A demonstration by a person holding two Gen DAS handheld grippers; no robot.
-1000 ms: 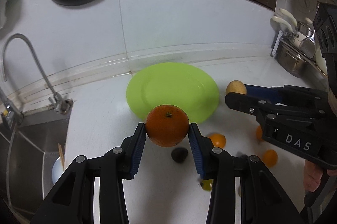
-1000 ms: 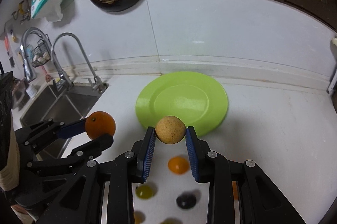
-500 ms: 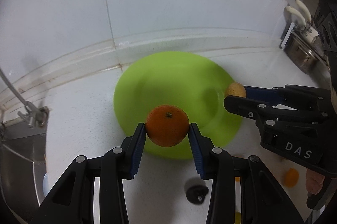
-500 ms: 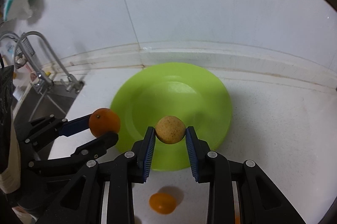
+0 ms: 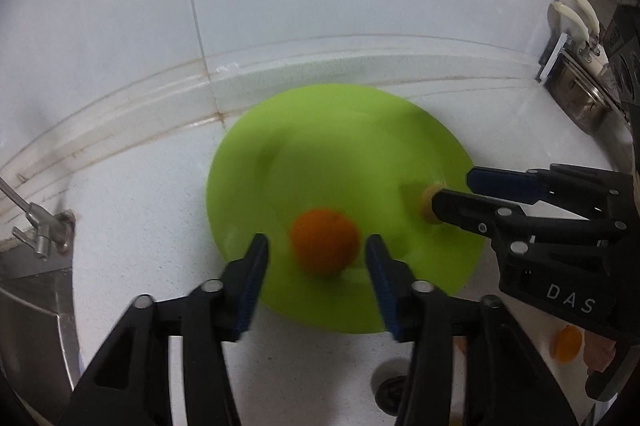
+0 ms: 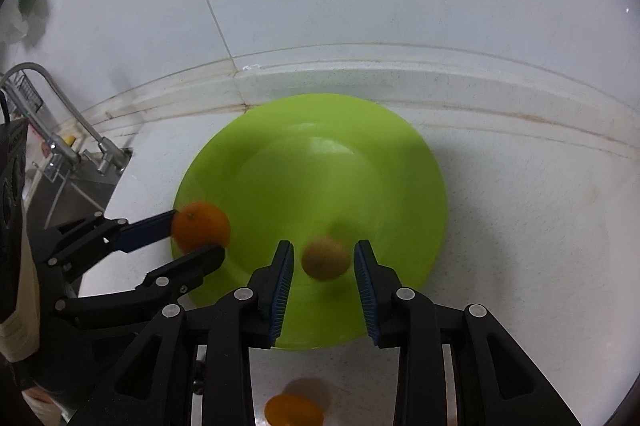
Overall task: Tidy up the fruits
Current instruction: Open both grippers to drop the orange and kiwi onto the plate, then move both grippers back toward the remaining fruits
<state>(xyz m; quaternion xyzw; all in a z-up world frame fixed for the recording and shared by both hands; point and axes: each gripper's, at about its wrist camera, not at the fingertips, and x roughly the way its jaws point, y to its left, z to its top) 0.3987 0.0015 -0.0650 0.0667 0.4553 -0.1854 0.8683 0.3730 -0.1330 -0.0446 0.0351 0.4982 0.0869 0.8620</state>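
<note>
A lime-green plate [image 5: 340, 146] lies on the white counter near the wall. In the left wrist view my left gripper [image 5: 317, 240] hovers over the plate's near rim. Its jaws are opening, and the orange [image 5: 324, 246] sits blurred between them with a gap on each side. My right gripper [image 6: 324, 248] is over the plate [image 6: 320, 166] too, jaws opening. The yellow-brown round fruit [image 6: 325, 258] is loose between its pads. Each gripper shows in the other's view: the right gripper [image 5: 452, 188] at right, the left gripper [image 6: 196, 234] at left by the orange [image 6: 200, 226].
A small orange fruit [image 6: 294, 410] and a dark fruit [image 5: 390, 390] lie on the counter before the plate, another orange one [image 5: 568, 344] at right. The faucet [image 6: 60, 130] and sink [image 5: 24, 290] are at left, a metal pot [image 5: 580, 98] at right, the tiled wall behind.
Both grippers have come forward and down over the plate. Their jaws have parted and the orange and the yellow-brown fruit are no longer pinched.
</note>
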